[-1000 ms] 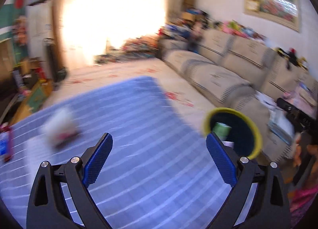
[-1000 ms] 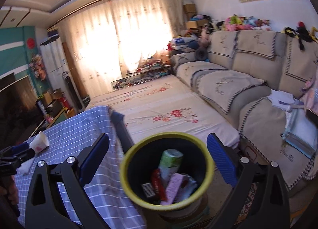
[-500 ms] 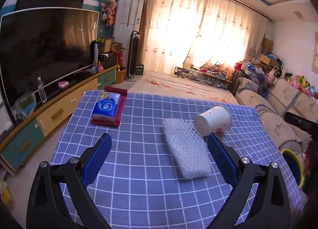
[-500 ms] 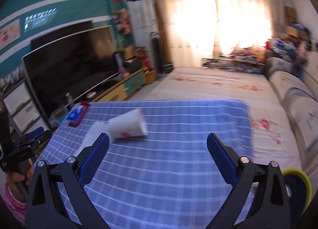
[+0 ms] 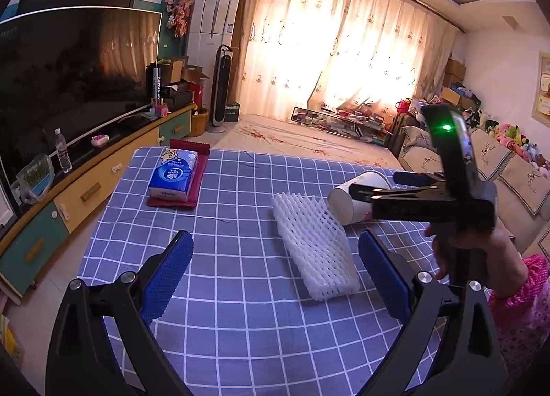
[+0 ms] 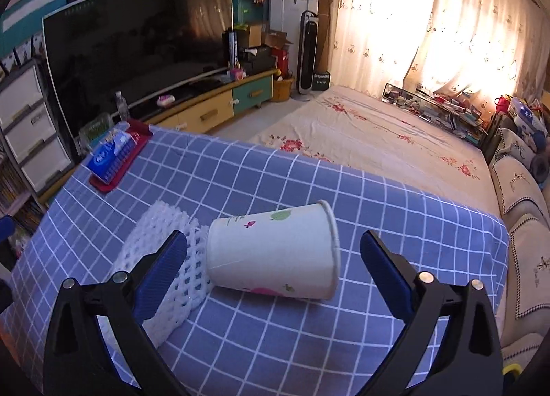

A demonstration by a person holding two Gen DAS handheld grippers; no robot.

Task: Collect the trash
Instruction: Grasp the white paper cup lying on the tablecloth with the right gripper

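on the checked worktop, left to right: the left gripper hangs released above the cloth, a soft white foam net lies beside it, then a tipped paper cup sits between the right gripper's spread fingers. light and crushable, it likely wants a gentle mid-wall pinch.

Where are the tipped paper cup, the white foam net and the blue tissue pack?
White paper cup (image 6: 271,255), right wrist view, its side wall.
White foam net (image 5: 314,245), left wrist view, its middle.
Blue tissue pack (image 5: 173,174), left wrist view, its top face.
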